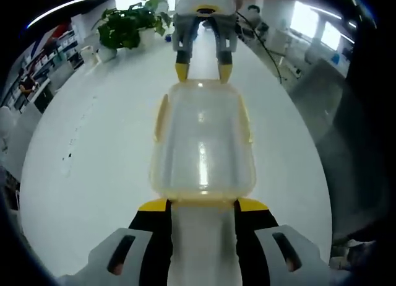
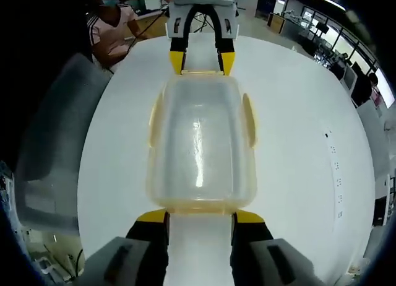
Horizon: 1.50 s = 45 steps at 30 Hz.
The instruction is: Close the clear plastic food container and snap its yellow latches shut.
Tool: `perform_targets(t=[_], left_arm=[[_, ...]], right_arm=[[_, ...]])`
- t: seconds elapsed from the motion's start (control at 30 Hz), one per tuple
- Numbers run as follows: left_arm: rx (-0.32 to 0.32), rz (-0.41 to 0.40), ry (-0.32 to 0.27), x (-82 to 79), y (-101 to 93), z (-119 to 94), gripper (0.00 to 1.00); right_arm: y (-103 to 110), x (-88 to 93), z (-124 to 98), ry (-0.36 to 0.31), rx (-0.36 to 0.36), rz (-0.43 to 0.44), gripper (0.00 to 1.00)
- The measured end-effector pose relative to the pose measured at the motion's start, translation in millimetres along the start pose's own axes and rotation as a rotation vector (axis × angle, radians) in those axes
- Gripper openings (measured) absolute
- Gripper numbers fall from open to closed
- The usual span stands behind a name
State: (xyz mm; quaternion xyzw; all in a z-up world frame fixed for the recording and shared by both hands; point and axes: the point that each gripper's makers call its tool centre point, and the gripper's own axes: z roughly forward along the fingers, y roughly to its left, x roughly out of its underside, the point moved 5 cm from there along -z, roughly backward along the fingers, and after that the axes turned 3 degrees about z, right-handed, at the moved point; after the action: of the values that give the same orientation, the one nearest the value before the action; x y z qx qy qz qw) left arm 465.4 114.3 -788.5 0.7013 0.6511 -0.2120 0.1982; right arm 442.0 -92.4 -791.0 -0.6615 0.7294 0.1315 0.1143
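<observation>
In the left gripper view we see the white worktop (image 1: 93, 150) running off to a potted plant (image 1: 127, 27) near its far left edge. At the middle of the worktop lies the clear plastic food container (image 1: 201, 143), lid on, with yellow latches (image 1: 161, 116) along its 2 long sides. Our left claw (image 1: 202, 205) stands at the container's near end, its 2 yellow-tipped jaws apart and just at the rim, while the right claw (image 1: 203, 72) faces us at the far end, jaws also apart, tips by the rim.

In the right gripper view a grey chair (image 2: 55, 150) stands off the worktop's (image 2: 309, 143) left edge. The container (image 2: 201, 150) sits mid-worktop with a latch (image 2: 249, 119) on each long side; we cannot tell whether they are snapped. The right claw (image 2: 200, 216) brackets the near end, spread, and the left claw (image 2: 202, 62) brackets the far end.
</observation>
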Motion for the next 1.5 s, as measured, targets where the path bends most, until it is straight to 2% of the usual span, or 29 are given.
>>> perform_targets(t=[0.5,0.63,0.7,0.73,0.8,0.87,0.97,1.03,1.17,1.27,1.4,1.5], left_arm=[[0.006,-0.028,0.009,41.6,-9.7,-27,0.37],[0.022,-0.063,-0.035,52.2,-9.8,-32,0.37],[0.014,-0.081,-0.048,56.9,-8.3,-34,0.41],[-0.002,-0.085,-0.06,59.5,-6.9,-36,0.46],[-0.019,-0.096,-0.075,62.9,-5.0,-38,0.52],[-0.019,-0.104,-0.074,66.1,-6.2,-40,0.55],[-0.031,-0.091,-0.066,66.5,-9.3,-47,0.54],[-0.039,-0.094,-0.088,63.3,-9.3,-54,0.53],[-0.066,-0.089,-0.105,58.1,-6.7,-63,0.47],[-0.073,-0.105,-0.118,55.7,-4.7,-65,0.46],[-0.026,-0.143,-0.154,50.2,-10.5,-64,0.43],[-0.042,-0.121,-0.152,47.9,-9.2,-64,0.37]], right_arm=[[7,-45.9,16,-0.074,0.0,-0.006,0.37],[6,-52.4,19,-0.077,0.004,-0.028,0.38],[6,-54.0,20,-0.087,-0.01,-0.019,0.39],[9,-55.1,21,-0.098,-0.033,-0.004,0.42],[9,-55.6,22,-0.116,-0.035,0.007,0.52],[8,-52.1,21,-0.092,-0.025,0.0,0.55],[5,-50.0,12,-0.104,-0.032,0.01,0.52],[4,-51.0,4,-0.119,-0.027,0.021,0.51],[2,-60.1,-10,-0.194,-0.029,0.044,0.46],[1,-60.5,-11,-0.192,-0.024,0.045,0.43],[4,-64.7,-11,-0.222,-0.035,0.052,0.39],[4,-66.3,-11,-0.231,-0.033,0.051,0.35]])
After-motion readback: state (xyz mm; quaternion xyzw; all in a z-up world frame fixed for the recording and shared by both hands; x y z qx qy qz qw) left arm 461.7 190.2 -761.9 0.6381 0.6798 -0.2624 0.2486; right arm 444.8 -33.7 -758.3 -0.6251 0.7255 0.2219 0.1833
